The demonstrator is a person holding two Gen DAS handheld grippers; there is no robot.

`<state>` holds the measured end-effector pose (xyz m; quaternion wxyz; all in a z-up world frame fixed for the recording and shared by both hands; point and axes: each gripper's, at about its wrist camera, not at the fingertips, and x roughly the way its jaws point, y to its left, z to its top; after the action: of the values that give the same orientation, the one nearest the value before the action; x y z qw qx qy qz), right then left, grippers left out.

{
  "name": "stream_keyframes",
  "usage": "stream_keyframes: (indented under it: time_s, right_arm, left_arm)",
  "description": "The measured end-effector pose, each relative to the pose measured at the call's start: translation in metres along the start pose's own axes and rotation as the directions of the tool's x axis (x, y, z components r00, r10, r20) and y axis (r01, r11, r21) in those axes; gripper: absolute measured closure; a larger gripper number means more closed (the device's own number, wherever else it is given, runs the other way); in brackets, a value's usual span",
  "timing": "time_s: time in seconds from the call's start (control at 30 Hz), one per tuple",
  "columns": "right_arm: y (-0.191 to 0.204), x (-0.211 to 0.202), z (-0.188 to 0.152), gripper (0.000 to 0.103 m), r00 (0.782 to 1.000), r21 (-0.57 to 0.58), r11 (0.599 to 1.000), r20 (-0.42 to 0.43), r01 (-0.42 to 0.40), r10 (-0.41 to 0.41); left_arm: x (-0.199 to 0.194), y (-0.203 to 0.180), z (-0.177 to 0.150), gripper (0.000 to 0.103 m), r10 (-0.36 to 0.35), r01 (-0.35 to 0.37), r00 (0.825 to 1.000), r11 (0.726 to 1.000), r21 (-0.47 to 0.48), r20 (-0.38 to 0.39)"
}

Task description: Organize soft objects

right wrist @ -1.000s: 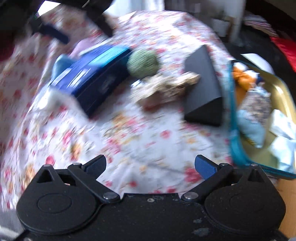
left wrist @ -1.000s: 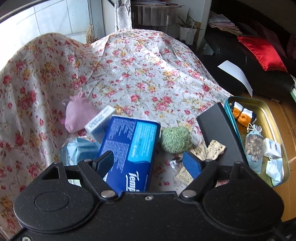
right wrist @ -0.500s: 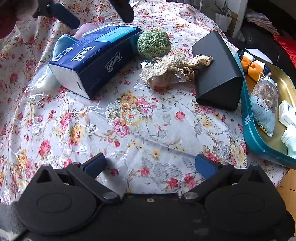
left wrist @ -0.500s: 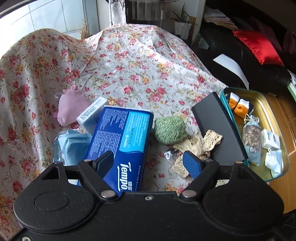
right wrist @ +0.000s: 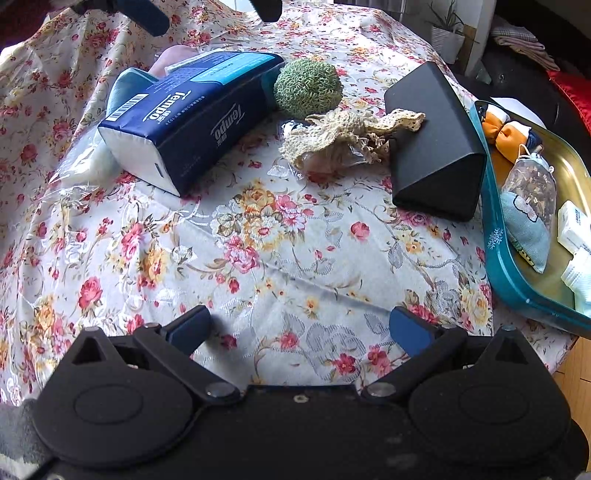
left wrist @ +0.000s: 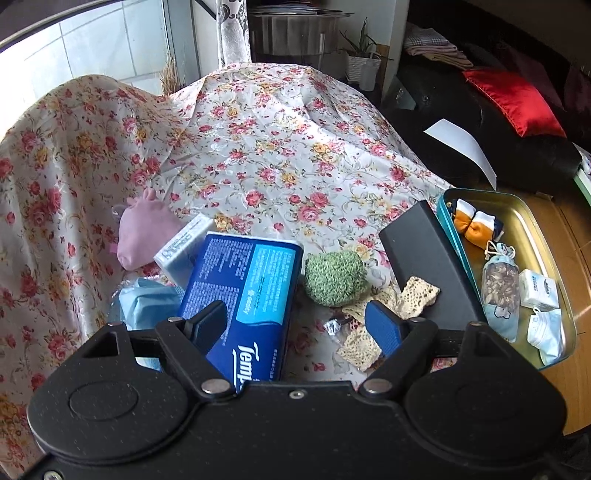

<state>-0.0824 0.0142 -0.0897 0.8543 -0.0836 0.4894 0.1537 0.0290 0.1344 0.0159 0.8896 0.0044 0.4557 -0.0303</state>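
My left gripper [left wrist: 295, 326] hangs open above a blue Tempo tissue pack [left wrist: 243, 291], with nothing between its fingers. Right of the pack lie a green knitted ball [left wrist: 334, 277] and a beige lace cloth [left wrist: 402, 299]. A pink pouch [left wrist: 144, 236] and a small tissue packet [left wrist: 181, 247] sit behind the pack. My right gripper [right wrist: 299, 328] is open over bare floral cloth, nearer the front edge. From there the tissue pack [right wrist: 192, 110], green ball [right wrist: 306, 88] and lace cloth [right wrist: 343, 133] lie ahead. The left gripper [right wrist: 205, 11] shows at the top.
A black case [right wrist: 436, 147] lies between the lace cloth and a teal tin tray [right wrist: 495, 243] at the right edge. The tray [left wrist: 524, 229] holds an orange-white pouch [left wrist: 476, 227], a sachet [left wrist: 500, 288] and small tissue packs. A light blue packet [left wrist: 147, 306] lies left of the pack.
The right wrist view was blurred by motion a second ago and is steady now. The left gripper has barely shifted. No object has moved.
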Motion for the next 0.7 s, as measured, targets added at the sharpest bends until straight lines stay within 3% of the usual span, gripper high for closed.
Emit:
stream_keyframes:
  time_s: [0.53, 0.7]
  right_arm:
    - [0.0, 0.0, 0.0, 0.0, 1.0, 0.002, 1.0, 0.001, 0.0, 0.0]
    - [0.0, 0.0, 0.001, 0.0, 1.0, 0.003, 1.0, 0.003, 0.001, -0.001]
  left_arm:
    - [0.012, 0.003, 0.009, 0.025, 0.014, -0.014, 1.0, 1.0, 0.016, -0.016]
    - [0.031, -0.009, 0.013, 0.025, 0.022, -0.019, 0.999, 0.997, 0.071, -0.037]
